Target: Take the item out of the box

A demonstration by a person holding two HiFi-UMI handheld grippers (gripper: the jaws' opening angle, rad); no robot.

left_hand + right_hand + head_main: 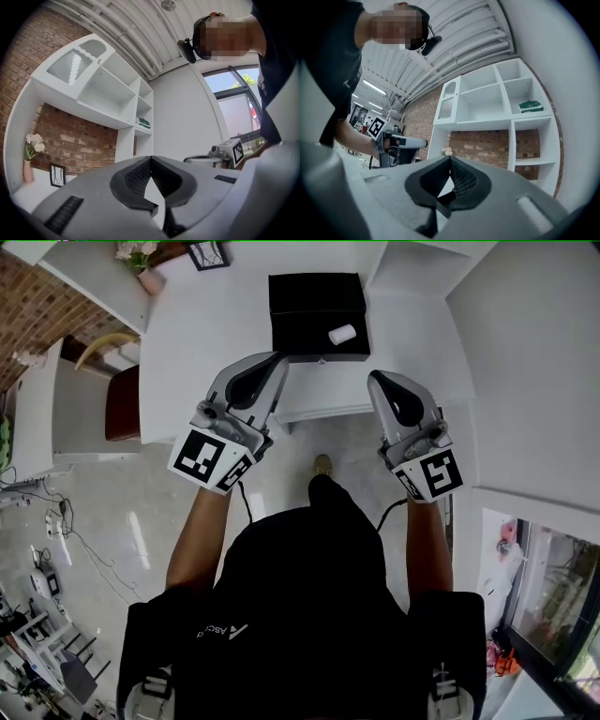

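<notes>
Both the left gripper (pixel 274 360) and right gripper (pixel 375 377) are closed, empty; box (pixel 314 294) with white roll (pixel 342 334) sits just ahead, between them.

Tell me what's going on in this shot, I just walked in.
A person stands at a white table with tongs in each hand. The left tongs and right tongs are both shut and empty, held near the front of the black box. The small white cylinder lies in the box, untouched.
</notes>
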